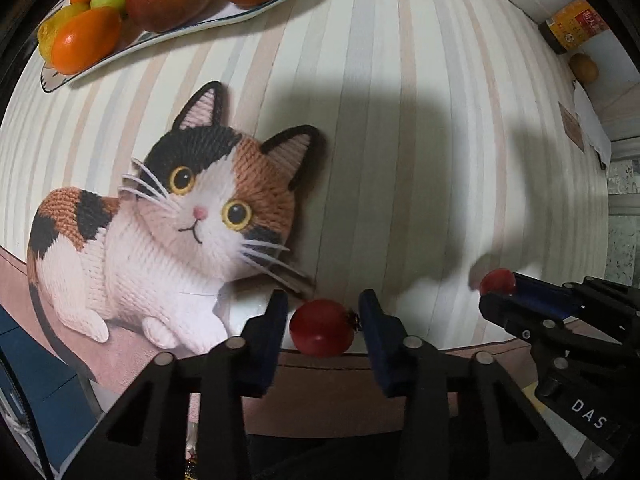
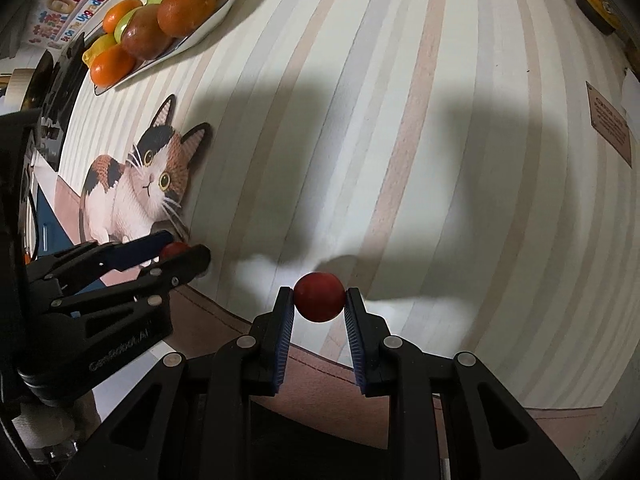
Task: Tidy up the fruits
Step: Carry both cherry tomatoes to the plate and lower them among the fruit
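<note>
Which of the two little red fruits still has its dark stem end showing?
The one in the left gripper: this fruit shows a dark stem tip on its right side. The right gripper's fruit looks plain and smooth.

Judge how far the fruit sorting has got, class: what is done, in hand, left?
Done: the plate already holds oranges, green fruit and others. In hand: the right gripper is shut on a red fruit; the left gripper is shut on another. Left: carrying both to the plate, probably.
</note>
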Tool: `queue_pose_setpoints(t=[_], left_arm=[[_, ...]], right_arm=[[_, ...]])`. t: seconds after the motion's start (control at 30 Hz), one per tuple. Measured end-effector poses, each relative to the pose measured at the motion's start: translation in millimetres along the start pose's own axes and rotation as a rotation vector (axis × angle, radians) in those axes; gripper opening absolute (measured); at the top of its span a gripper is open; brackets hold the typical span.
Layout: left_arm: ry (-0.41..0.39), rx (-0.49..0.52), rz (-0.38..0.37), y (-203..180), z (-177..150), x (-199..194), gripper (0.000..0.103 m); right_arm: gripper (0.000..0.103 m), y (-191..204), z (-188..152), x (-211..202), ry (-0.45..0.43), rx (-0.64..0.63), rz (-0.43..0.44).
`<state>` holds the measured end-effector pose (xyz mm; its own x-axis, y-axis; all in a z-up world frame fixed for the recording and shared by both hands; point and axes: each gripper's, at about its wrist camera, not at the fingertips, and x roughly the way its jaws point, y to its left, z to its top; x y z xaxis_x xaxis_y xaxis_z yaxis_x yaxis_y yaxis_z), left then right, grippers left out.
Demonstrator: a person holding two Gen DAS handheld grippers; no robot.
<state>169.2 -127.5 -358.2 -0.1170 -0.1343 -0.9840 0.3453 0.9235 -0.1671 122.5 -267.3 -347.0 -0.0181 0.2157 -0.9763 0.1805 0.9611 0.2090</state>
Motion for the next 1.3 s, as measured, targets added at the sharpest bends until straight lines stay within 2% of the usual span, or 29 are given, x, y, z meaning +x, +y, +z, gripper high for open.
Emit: queue_pose_setpoints(t=[0.2, 0.43, 0.6, 0.77, 0.83, 0.97, 1.1, 1.3], left_arm=[[-0.018, -0.023, -0.017, 8.8, 3.2, -7.8, 0.029], [-0.077, -0.154, -0.138, 52.5, 16.4, -57.3, 0.029], [-0.146, -0.248, -0.213, 93.2, 37.5, -100.8, 0.029], [-0.179, -0.338, -0.279, 134.3, 59.4, -116.3, 0.029], [-0.184, -0.373, -0.300, 147.0, 73.4, -114.2, 0.029], [-0.181, -0.469, -0.368, 172.6, 95.8, -99.1, 0.029], [-0.206, -0.520, -0.348, 186.4, 108.4, -91.3, 0.029], [-0.218, -0.508, -0.300, 190.0, 113.3, -86.4, 0.029]], right_arm=[[0.028, 4.9, 4.7, -1.5, -0.015, -0.006, 0.001], [0.028, 9.8, 26.3, -21.3, -0.075, 0.001, 0.065], [0.028, 31.9, 58.7, -37.4, -0.131, -0.014, 0.156], [0.028, 68.6, 102.7, -43.9, -0.204, -0.032, 0.249], [0.028, 84.4, 119.5, -39.0, -0.230, -0.033, 0.285], [0.028, 103.8, 144.0, -18.7, -0.239, -0.034, 0.302], [0.028, 112.8, 153.1, 2.5, -0.232, -0.024, 0.308], [0.028, 118.6, 159.0, 14.0, -0.245, -0.031, 0.295]])
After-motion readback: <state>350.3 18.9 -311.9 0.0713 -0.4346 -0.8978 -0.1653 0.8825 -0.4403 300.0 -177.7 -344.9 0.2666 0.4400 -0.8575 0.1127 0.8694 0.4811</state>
